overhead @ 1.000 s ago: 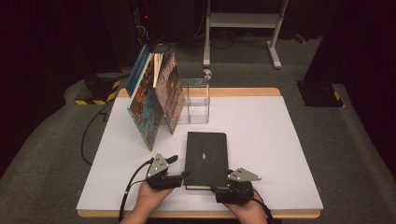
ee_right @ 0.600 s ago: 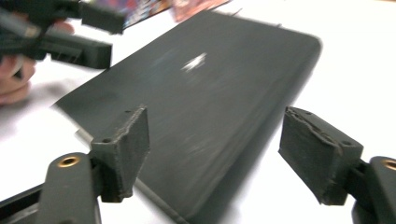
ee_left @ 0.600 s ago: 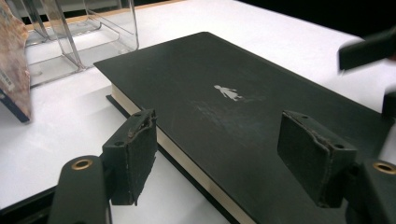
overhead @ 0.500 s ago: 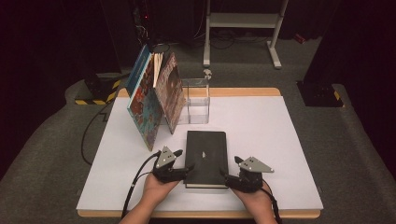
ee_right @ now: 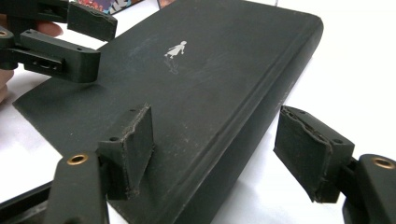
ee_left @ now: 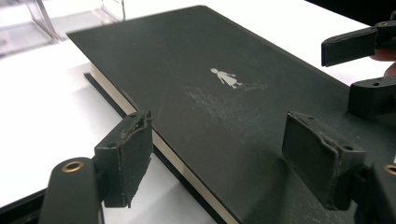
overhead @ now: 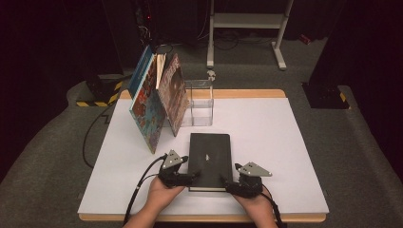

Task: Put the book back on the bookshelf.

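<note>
Both grippers straddle black book (overhead: 209, 160) near table's (overhead: 285, 142) front edge.

Left gripper (overhead: 189, 176), jaws just widened, spans the page edge; right gripper (overhead: 227, 185) spans the spine, neither pressing. Gripper views show a small silver figure (ee_left: 225, 77) on the cover. Farther back in high view: clear box (overhead: 198, 102), leaning books (overhead: 157, 102).

Black book (overhead: 209, 159): cover matt, dull, bit scuffed, small silver figure (ee_left: 225, 77) shiny on it; page edges cream paper. Table (overhead: 266, 142): top smooth, white, matt; rim light wood. Box (overhead: 198, 102) behind book: clear plastic, see-through, glossy. Standing books (overhead: 157, 102): shiny, colourful covers. Left gripper (ee_left: 219, 149) and right gripper (ee_right: 215, 149): black matt plastic, pads rough and worn at edges, small brass-looking rings. Floor (overhead: 361, 142): grey carpet, fuzzy.
</note>
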`<state>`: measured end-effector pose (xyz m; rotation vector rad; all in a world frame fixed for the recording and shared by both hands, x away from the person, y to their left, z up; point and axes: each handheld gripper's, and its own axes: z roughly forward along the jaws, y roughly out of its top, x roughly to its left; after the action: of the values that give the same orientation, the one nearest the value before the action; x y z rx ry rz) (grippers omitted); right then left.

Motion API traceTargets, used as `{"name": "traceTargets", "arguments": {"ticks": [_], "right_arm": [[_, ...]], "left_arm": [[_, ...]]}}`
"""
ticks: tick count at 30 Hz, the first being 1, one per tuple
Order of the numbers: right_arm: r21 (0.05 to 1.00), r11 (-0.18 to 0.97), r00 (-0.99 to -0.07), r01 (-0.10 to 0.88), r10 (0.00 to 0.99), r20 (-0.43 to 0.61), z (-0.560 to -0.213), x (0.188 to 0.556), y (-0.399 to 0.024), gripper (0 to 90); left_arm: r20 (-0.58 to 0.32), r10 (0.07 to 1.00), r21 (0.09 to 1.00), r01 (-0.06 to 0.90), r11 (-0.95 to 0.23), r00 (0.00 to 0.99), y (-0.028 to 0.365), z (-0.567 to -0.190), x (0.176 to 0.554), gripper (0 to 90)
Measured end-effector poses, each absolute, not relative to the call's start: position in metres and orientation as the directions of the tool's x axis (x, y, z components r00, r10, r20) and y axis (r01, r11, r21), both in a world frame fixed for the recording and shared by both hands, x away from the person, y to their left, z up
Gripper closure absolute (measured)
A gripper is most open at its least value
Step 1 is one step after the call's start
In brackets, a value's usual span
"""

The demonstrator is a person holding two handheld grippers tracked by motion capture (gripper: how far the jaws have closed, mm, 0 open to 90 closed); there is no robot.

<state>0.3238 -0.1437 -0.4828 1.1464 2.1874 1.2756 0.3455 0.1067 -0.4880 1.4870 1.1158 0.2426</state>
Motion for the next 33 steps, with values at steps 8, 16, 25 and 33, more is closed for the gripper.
{"name": "traceTargets", "arguments": {"ticks": [8,16,25,33], "right_arm": [[0.846,0.273,-0.628,0.458,0.773,0.091,-0.4829,0.3176,-0.1394,27.4],[0.848,0.262,-0.629,0.46,0.77,0.104,-0.4829,0.317,-0.1399,27.5],[0.848,0.258,-0.629,0.462,0.77,0.108,-0.4831,0.3169,-0.1394,27.5],[0.846,0.261,-0.63,0.465,0.769,0.109,-0.4843,0.3178,-0.1386,27.6]], "left_arm": [[-0.453,0.737,0.841,0.515,0.166,0.502,0.1068,-0.4903,0.3461,19.3],[-0.49,0.718,0.814,0.553,0.175,0.494,0.1067,-0.4915,0.3473,16.4],[-0.539,0.693,0.783,0.588,0.202,0.479,0.1083,-0.4939,0.3525,13.0],[-0.532,0.684,0.789,0.585,0.186,0.5,0.1056,-0.4938,0.3515,13.5]]}}
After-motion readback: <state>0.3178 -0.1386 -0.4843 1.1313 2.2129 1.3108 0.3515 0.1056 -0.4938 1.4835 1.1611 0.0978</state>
